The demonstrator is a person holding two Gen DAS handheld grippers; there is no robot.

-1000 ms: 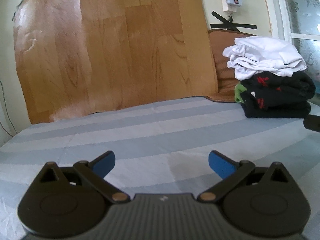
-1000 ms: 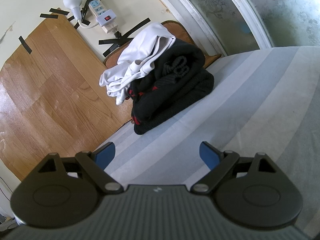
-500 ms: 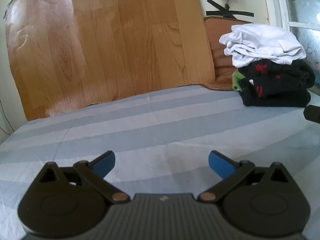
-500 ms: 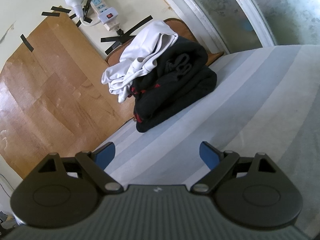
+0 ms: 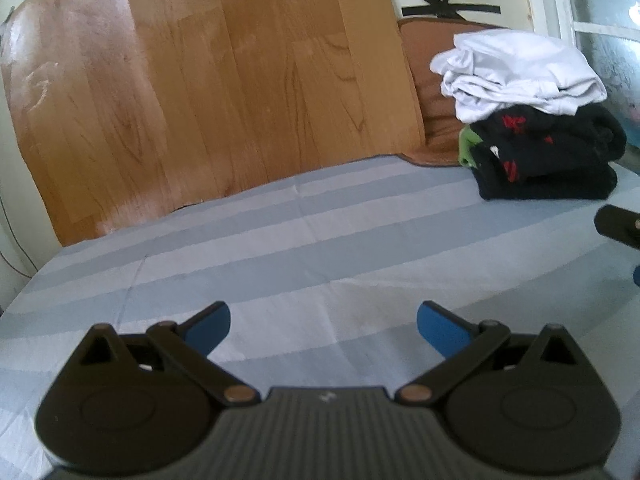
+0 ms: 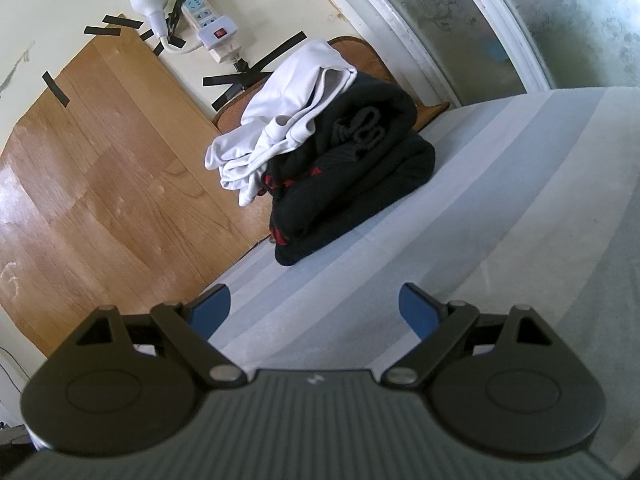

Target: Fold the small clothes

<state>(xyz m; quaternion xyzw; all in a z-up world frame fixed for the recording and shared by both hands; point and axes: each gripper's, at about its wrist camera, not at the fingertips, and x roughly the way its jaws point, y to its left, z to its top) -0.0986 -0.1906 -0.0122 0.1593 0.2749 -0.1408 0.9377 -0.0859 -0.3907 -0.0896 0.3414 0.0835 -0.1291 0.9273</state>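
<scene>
**Clothes pile sat nearer the right gripper**

The left gripper (image 5: 323, 322) hung above the striped sheet (image 5: 280, 248) with jaws spread wide and empty. The stack of clothes (image 5: 532, 132), white garment (image 5: 516, 68) atop black ones (image 5: 548, 164), lay at its two o'clock, well apart. The right gripper (image 6: 314, 306), likewise spread and holding nothing, faced the same stack (image 6: 340, 160) near twelve o'clock and looked closer. The right hand seemed better placed to reach it first.
</scene>
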